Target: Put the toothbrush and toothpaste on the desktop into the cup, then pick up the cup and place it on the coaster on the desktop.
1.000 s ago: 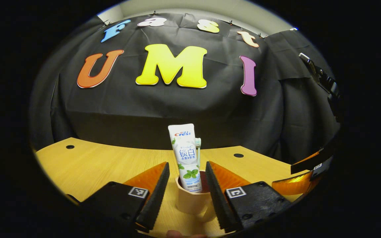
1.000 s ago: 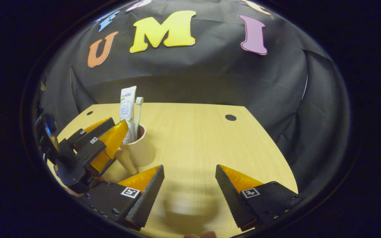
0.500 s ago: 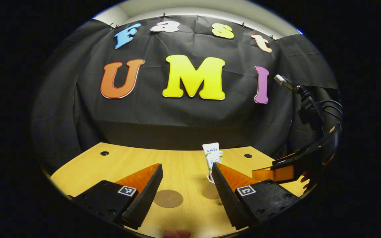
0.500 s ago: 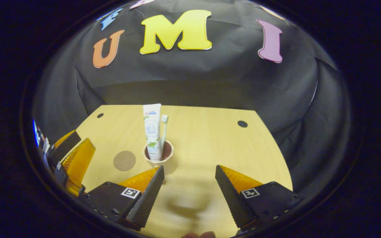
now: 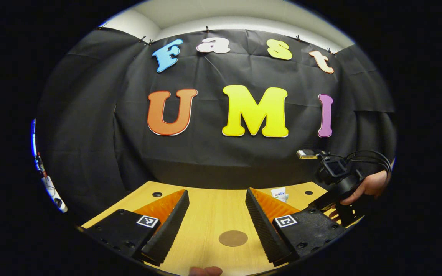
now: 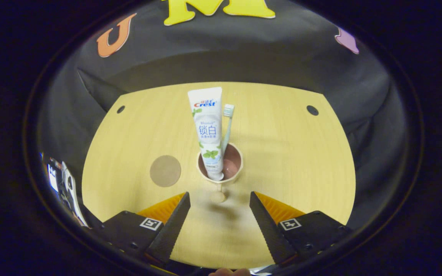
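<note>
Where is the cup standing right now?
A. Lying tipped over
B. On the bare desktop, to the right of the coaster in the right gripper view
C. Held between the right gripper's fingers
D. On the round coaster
B: the cup stands upright on the wood beside the coaster, apart from it.

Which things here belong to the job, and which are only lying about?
For the job: cup, toothpaste and toothbrush standing in it, coaster beside the cup, right gripper open near the cup's handle, left gripper open.

Only there: desk, its holes, a hand.
</note>
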{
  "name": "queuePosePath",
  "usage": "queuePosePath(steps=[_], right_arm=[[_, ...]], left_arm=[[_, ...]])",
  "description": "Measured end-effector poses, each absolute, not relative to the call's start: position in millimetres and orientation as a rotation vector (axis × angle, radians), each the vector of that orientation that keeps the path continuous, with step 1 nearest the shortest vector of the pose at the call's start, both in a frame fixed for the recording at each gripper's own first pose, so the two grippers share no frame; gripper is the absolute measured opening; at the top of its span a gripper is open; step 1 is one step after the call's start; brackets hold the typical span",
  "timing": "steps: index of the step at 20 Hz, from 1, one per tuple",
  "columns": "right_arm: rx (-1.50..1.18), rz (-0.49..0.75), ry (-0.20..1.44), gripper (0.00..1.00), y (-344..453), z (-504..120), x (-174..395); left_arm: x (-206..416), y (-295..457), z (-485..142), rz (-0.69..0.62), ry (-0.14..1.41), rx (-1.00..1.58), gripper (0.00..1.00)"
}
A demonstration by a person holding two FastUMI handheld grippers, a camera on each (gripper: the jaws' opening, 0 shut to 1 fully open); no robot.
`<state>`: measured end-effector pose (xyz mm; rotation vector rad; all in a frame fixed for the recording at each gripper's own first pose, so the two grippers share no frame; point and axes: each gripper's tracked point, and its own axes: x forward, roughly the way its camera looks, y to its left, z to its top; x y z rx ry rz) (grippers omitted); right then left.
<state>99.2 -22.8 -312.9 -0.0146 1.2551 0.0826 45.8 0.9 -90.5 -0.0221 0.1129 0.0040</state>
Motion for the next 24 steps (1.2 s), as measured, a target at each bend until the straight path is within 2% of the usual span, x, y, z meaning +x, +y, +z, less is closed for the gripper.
queuePosePath(steps=[7,10,12,13,16,18,19,20,24], right_arm=[[-0.014,0.038,1.453,0.95,-18,-376,114],[0.003,0.027,1.490,0.95,-18,-393,121],[-0.020,0.023,1.496,0.86,-19,-395,123],[-0.022,0.027,1.500,0.76,-19,-397,122],[0.000,0.026,1.525,0.70,-19,-402,119],[0.010,0.024,1.547,0.60,-19,-406,114],[0.012,0.009,1.548,0.42,-19,-405,113],[0.005,0.015,1.550,0.29,-19,-405,113],[-0.013,0.014,1.547,0.24,-19,-404,114]], left_arm=[[43,28,-110,0.071,0.184,-0.046,0.94],[41,34,-111,0.092,0.199,-0.032,0.94],[41,37,-110,0.097,0.205,-0.023,0.94],[42,37,-111,0.099,0.209,-0.022,0.94],[42,36,-114,0.098,0.221,-0.023,0.94],[41,32,-112,0.093,0.218,-0.020,0.94],[41,32,-112,0.089,0.217,-0.019,0.94],[41,31,-111,0.085,0.219,-0.017,0.94],[36,33,-112,0.085,0.229,-0.026,0.94]])
